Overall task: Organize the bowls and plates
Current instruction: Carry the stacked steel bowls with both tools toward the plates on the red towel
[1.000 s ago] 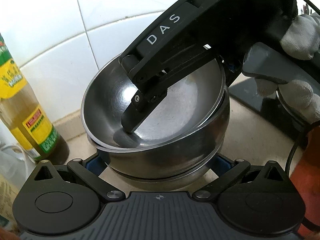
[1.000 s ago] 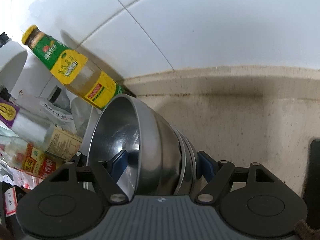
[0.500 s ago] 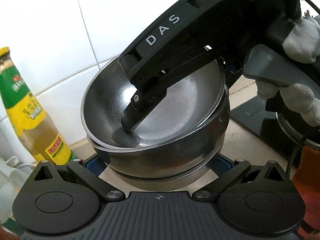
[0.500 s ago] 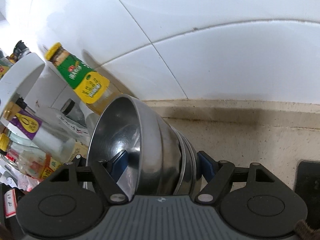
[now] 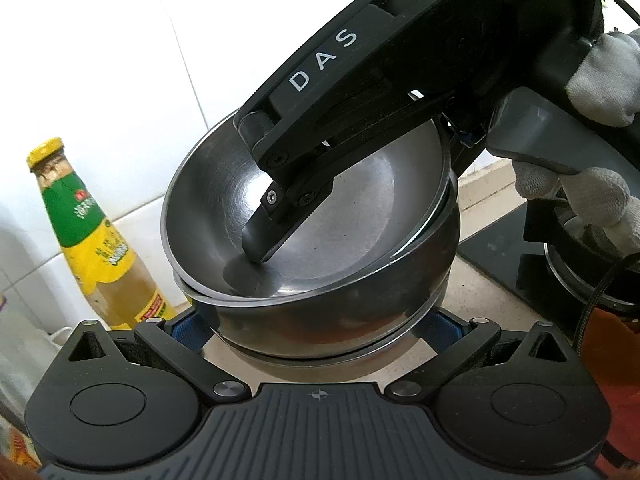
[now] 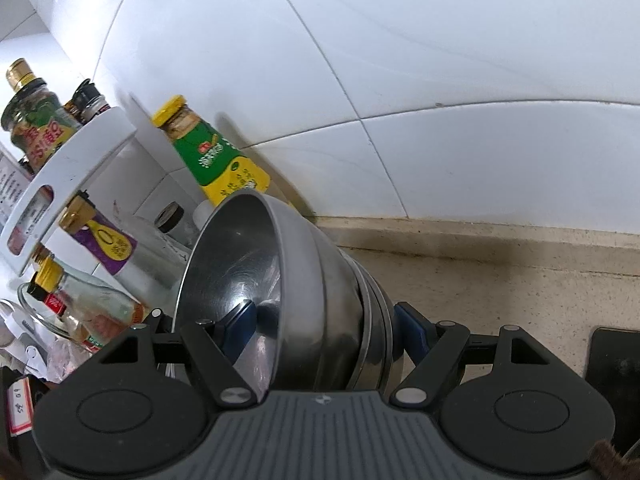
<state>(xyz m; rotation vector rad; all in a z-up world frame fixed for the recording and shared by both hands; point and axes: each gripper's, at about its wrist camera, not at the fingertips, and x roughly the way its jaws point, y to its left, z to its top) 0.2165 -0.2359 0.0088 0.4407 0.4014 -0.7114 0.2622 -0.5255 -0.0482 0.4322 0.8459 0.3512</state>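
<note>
A stack of nested steel bowls [image 5: 360, 208] hangs above the counter, gripped from two sides. My left gripper [image 5: 316, 328] is shut on the lower bowls, its blue pads [image 5: 186, 328] pressed against both flanks. My right gripper [image 6: 326, 328] is shut on the same stack [image 6: 312, 280]. One of its pads [image 6: 240, 328] lies inside the top bowl and the other [image 6: 412, 328] sits against the stack's underside. In the left wrist view that inner finger [image 5: 276, 236] reaches down into the top bowl, while its partner is hidden behind the bowls.
A green-and-yellow labelled oil bottle [image 5: 92, 248] [image 6: 216, 160] stands by the white tiled wall. A white rack [image 6: 72, 160] with several condiment bottles is at the left. Beige counter [image 6: 520, 288] lies below, a black stove [image 5: 500, 256] to the right. A gloved hand [image 5: 600, 80] holds the right gripper.
Both grippers have risen together with the bowl stack still held. The bottle, counter and stove have sunk in view, and the bottle's cap and the rack now show.
</note>
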